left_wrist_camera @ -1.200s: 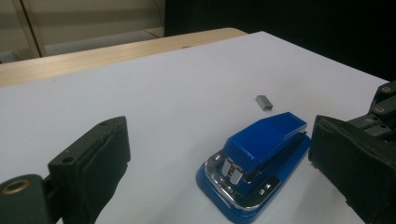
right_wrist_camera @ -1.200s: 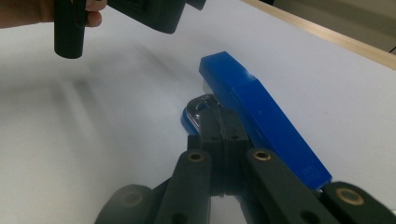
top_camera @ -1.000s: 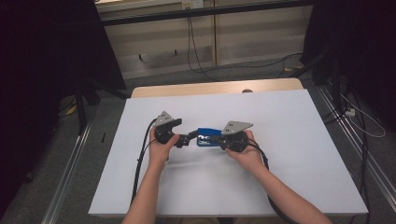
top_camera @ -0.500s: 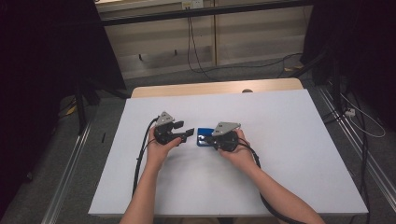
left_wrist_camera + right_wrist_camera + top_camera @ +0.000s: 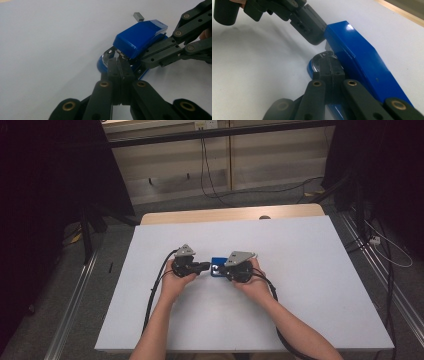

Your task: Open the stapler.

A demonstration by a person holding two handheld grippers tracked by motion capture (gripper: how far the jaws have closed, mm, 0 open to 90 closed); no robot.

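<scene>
— How do the two tools stand?

— The left gripper (image 5: 119, 65) has just been closing; its jaws now sit pressed flat together, with nothing between them, their tips at the mouth of the blue stapler (image 5: 140, 40). The right gripper (image 5: 328, 65) is pinched tight too, its jaws lying in the gap under the stapler's top arm, over the metal plate at the front of the base. Whether they clamp any part of the stapler, I cannot tell.

— And where is the stapler?

— On the white table (image 5: 310, 270), towards the near middle, right between the two grippers, the left gripper (image 5: 206, 266) coming at it from one end and the right (image 5: 220, 269) beside it.

— Anything else close by?

— A small grey block (image 5: 138, 16) lies on the table just beyond the stapler. A hand (image 5: 175, 282) holds each tool from the near side.
</scene>
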